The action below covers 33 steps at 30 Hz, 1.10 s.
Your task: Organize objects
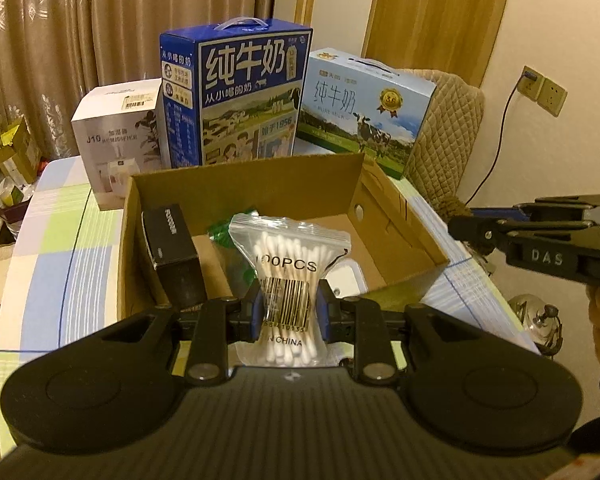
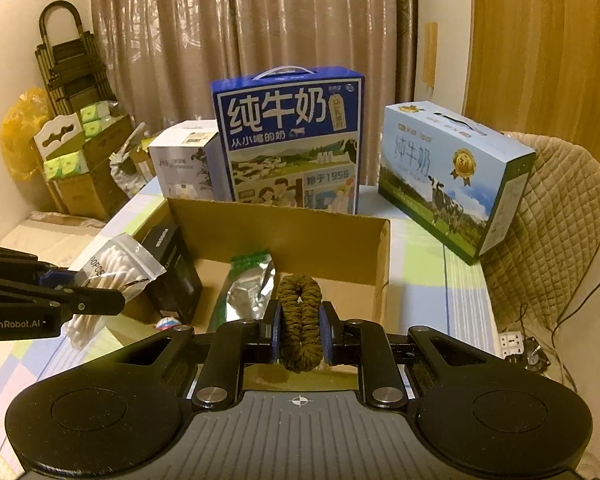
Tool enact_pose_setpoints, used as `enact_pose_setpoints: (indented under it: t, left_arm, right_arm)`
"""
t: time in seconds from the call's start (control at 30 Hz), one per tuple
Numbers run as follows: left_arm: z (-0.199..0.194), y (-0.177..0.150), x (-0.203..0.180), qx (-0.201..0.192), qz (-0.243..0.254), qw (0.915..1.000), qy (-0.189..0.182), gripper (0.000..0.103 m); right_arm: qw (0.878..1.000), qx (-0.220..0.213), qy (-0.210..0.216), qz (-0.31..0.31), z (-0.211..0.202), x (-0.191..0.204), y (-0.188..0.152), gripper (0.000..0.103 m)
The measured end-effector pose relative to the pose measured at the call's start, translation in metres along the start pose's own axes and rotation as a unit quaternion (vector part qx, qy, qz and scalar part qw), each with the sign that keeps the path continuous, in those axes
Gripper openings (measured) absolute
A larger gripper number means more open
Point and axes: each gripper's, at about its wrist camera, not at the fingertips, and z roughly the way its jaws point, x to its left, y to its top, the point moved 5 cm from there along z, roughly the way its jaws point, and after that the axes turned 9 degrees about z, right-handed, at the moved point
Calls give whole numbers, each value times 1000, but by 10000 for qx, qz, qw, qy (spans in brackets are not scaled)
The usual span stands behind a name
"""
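Observation:
My left gripper (image 1: 287,312) is shut on a clear zip bag of cotton swabs (image 1: 288,264), held over the near edge of an open cardboard box (image 1: 396,216). The bag also shows in the right wrist view (image 2: 116,268), with the left gripper (image 2: 100,304) there. My right gripper (image 2: 300,332) is shut on a dark olive braided rope loop (image 2: 300,312), held above the box's near right part (image 2: 380,276). Inside the box lie a black box (image 1: 172,236), a green-and-silver packet (image 2: 248,288) and a white object (image 1: 346,280). The right gripper (image 1: 464,228) shows at the left view's right edge.
Behind the box stand a white humidifier box (image 1: 116,140), a tall blue milk carton (image 1: 244,92) and a light blue milk carton (image 1: 364,116). The table (image 1: 60,240) has a checked cloth. A quilted chair (image 2: 552,216) is at the right, stacked boxes (image 2: 80,168) at the left.

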Motion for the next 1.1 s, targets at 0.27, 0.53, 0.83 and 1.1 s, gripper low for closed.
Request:
enact_pose_setpoints:
  t: [0.27, 0.53, 0.83, 1.1]
  left_arm:
    - [19, 7, 9, 104, -56, 9999, -35, 22]
    - [35, 9, 20, 184, -99, 9998, -23, 22]
    - [50, 15, 32, 215, -174, 9996, 63, 22]
    - [66, 24, 38, 217, -159, 9995, 161, 22]
  right_arm:
    - [10000, 44, 1, -61, 15, 4, 11, 16]
    - [9999, 96, -31, -21, 31, 2, 20, 16]
    - [9997, 203, -95, 25, 48, -2, 24, 17]
    - [9996, 251, -95, 62, 58, -3, 27, 17]
